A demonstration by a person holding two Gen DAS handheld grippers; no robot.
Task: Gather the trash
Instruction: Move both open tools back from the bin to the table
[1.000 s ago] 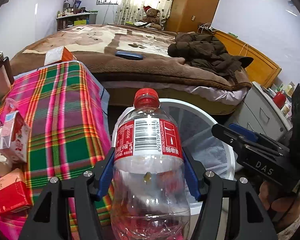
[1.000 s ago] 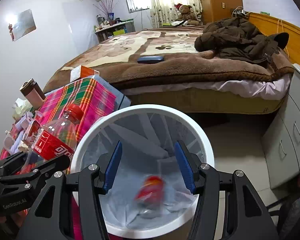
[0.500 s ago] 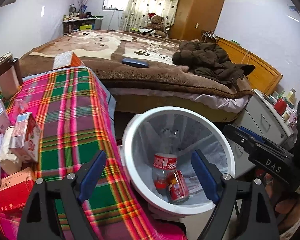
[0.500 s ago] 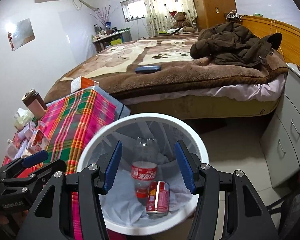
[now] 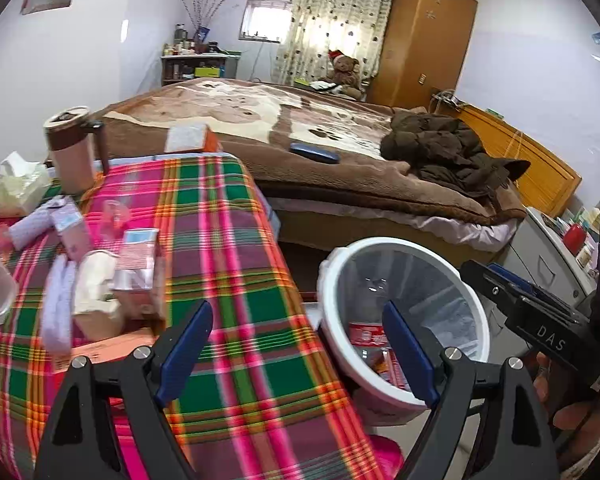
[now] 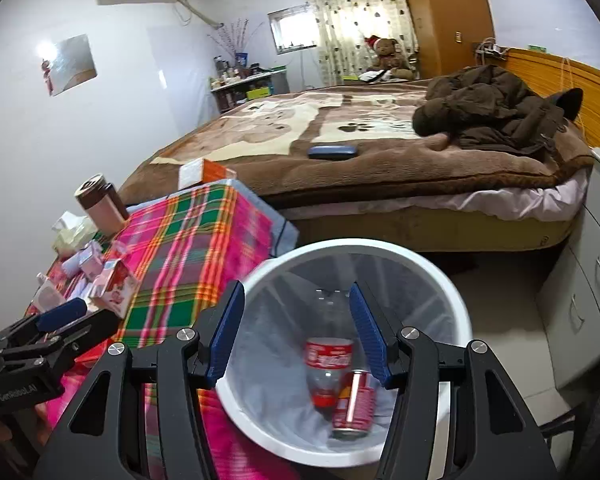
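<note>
Swung leftward since half a second ago, the left gripper (image 5: 298, 354) now hangs over the desk's (image 5: 236, 264) right edge, its fingers wide and empty.
Left wrist view: cartons (image 5: 134, 268) and wrappers crowd the desk's left side; the white bin (image 5: 332, 292) stands just beside that edge, with the plastic bottle (image 5: 366, 338) inside it. Right wrist view: the right gripper (image 6: 296, 334) hovers over the bin (image 6: 456, 300), fingers wide, holding nothing; the bottle (image 6: 328, 368) leans upright inside, touching the red can (image 6: 356, 404).
</note>
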